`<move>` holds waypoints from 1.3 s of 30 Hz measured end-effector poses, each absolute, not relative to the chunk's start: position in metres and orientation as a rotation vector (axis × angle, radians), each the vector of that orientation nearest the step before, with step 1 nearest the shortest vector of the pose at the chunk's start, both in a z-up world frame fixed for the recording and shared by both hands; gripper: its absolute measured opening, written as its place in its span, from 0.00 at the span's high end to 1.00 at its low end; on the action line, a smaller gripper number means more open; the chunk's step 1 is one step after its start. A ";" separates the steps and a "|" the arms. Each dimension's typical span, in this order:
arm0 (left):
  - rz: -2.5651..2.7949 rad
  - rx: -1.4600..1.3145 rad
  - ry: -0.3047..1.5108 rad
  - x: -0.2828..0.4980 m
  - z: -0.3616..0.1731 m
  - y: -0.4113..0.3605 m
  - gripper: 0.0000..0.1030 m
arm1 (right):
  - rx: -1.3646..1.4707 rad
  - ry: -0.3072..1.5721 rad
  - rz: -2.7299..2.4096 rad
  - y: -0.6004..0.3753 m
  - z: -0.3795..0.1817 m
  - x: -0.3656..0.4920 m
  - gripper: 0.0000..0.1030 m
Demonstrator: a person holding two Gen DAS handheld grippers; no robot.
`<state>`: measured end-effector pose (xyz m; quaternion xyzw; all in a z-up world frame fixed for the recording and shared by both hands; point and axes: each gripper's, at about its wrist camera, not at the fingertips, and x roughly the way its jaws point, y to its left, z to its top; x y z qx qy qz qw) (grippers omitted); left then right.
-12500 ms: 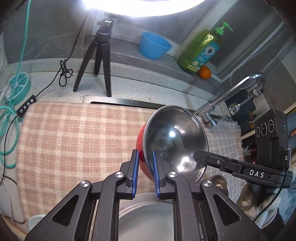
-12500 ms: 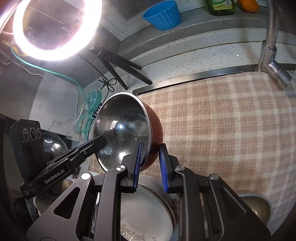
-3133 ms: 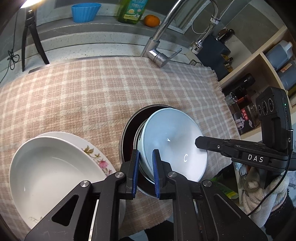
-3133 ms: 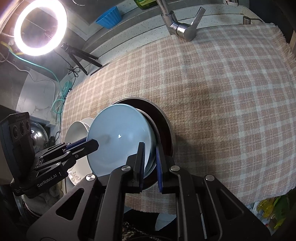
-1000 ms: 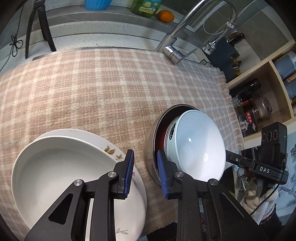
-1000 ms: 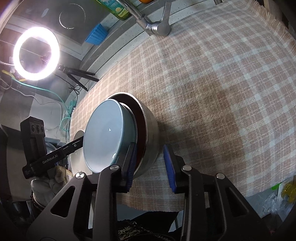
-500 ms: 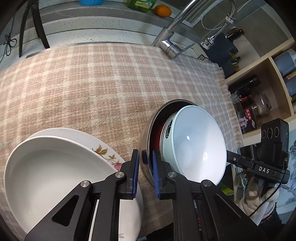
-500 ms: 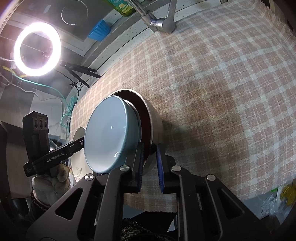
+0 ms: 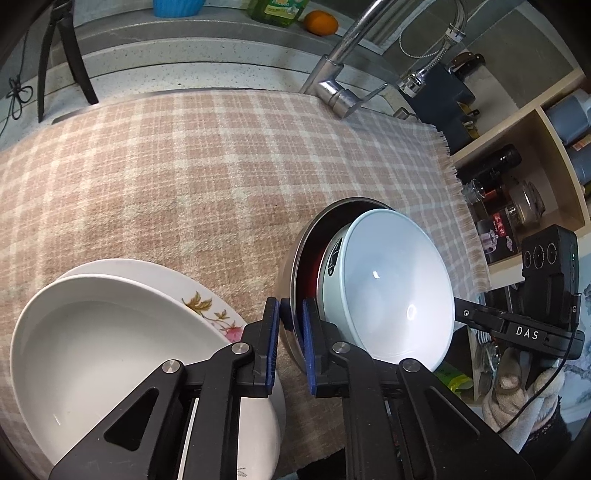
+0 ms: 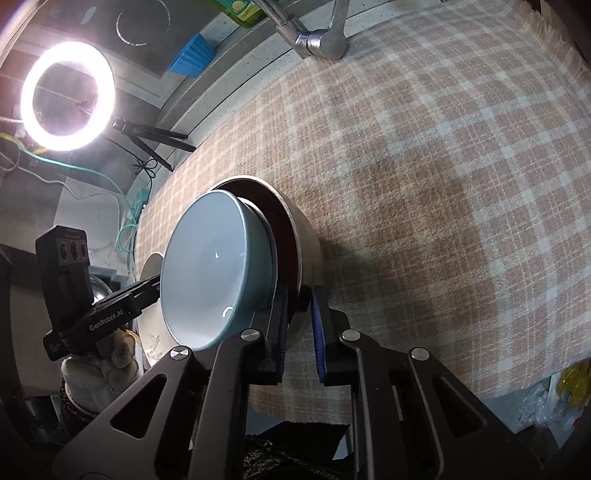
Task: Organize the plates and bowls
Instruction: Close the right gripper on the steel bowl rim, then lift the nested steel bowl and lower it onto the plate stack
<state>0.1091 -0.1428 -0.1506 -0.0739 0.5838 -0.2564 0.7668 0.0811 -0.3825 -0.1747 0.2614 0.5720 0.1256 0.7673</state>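
Steel mixing bowl (image 9: 295,258), nested bowls inside, is pinched at opposite rims by left hand-held gripper (image 9: 287,325) and right hand-held gripper (image 10: 300,314); lift level, evenly.

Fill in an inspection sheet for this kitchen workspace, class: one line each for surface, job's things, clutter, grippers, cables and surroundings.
Surface: checked cloth spread over the counter.
Job's things: pale bowl nested in a red bowl, both inside a steel bowl; white plate stacked on a flowered plate.
Clutter: nothing seen on the cloth.
Grippers: left gripper and right gripper each clamp the steel bowl's rim, on opposite sides.
Cables: black cord by the tripod; green cable under the ring light.
Surroundings: tap, soap bottle, orange, blue cup, shelf of jars.
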 end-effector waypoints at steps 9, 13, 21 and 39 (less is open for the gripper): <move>-0.548 -0.170 1.248 0.109 -0.143 -0.141 0.90 | 0.566 1.256 0.271 -0.382 -0.172 0.082 0.88; -0.552 -0.174 1.229 0.107 -0.134 -0.141 0.90 | 0.563 1.242 0.274 -0.381 -0.164 0.082 0.88; -0.549 -0.196 1.184 0.102 -0.114 -0.135 0.90 | 0.532 1.213 0.295 -0.378 -0.138 0.085 0.88; -0.358 -0.336 1.067 0.063 -0.082 -0.050 0.90 | 0.392 1.217 0.511 -0.300 -0.106 0.101 0.88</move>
